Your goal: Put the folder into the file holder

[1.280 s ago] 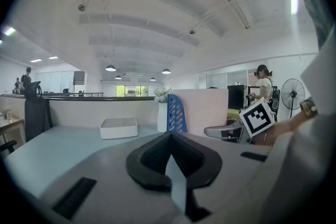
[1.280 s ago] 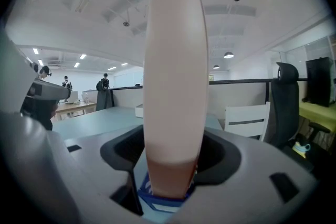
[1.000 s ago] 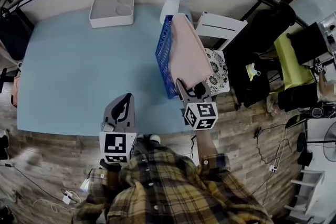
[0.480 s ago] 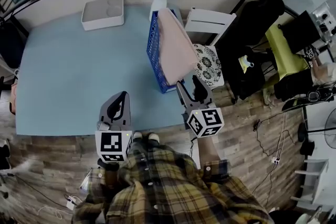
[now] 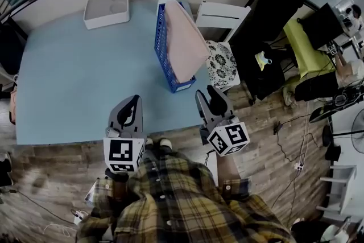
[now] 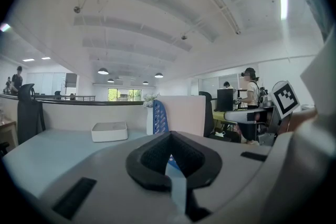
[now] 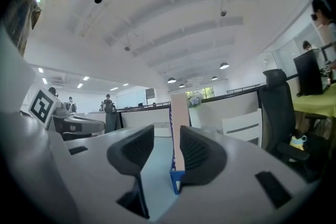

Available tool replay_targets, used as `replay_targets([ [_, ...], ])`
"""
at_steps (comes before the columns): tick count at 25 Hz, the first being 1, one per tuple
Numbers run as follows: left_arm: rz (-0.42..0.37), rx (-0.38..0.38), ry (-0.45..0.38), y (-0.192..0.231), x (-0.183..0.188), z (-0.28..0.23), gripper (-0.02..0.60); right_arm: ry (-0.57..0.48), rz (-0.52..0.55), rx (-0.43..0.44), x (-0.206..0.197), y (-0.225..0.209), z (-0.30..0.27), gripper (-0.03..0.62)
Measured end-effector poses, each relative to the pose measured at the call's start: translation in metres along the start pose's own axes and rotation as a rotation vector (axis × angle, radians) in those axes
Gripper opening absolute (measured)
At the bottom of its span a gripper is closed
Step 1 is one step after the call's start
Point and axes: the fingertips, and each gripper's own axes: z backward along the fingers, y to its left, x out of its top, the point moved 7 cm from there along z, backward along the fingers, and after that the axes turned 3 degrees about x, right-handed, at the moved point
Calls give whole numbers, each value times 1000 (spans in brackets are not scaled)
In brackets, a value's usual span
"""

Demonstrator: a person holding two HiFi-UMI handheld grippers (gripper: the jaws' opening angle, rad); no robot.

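Right gripper hangs by the near right corner of the light blue table, just short of the blue plastic lattice-walled file holder. Its jaws are closing on empty air. Its own view shows the holder's end only through the gap, well beyond the pads, with nothing pressed between them. The left gripper hovers over the table's near edge with its jaws drawn together and nothing in them.

The pale pink card folder already stands in the file holder, so the task looks essentially done. It does not sit upright, though. Its upper part leans out over the holder's right wall, toward the white chair with a patterned seat cushion that stands against the table's right side.

That lean is the main risk, as I judge it. The holder stands close to the table's right edge, and a tall sheet tilted outward puts its weight on that side. A brush from the right gripper as it pulls away, or a knock to the table, could tip the folder further, slide it out over the wall, or rock the holder toward the edge. Whether the folder's lower edge rests fully on the holder's floor cannot be seen. If it does not, it may settle or slump by itself.
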Motion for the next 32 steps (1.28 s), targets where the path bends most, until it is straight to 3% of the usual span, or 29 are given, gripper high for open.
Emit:
replay_targets([
  [10,15,-43,20,-16,-10,7,-8,32,12,14,-4,15,25,48],
  [19,31,-68,54,-21,-22,14,-8,66,-32,0,-15,17,40,3],
  [32,39,-90,62,-24,-26,6,-8,72,-64,-13,-17,8,37,3],
])
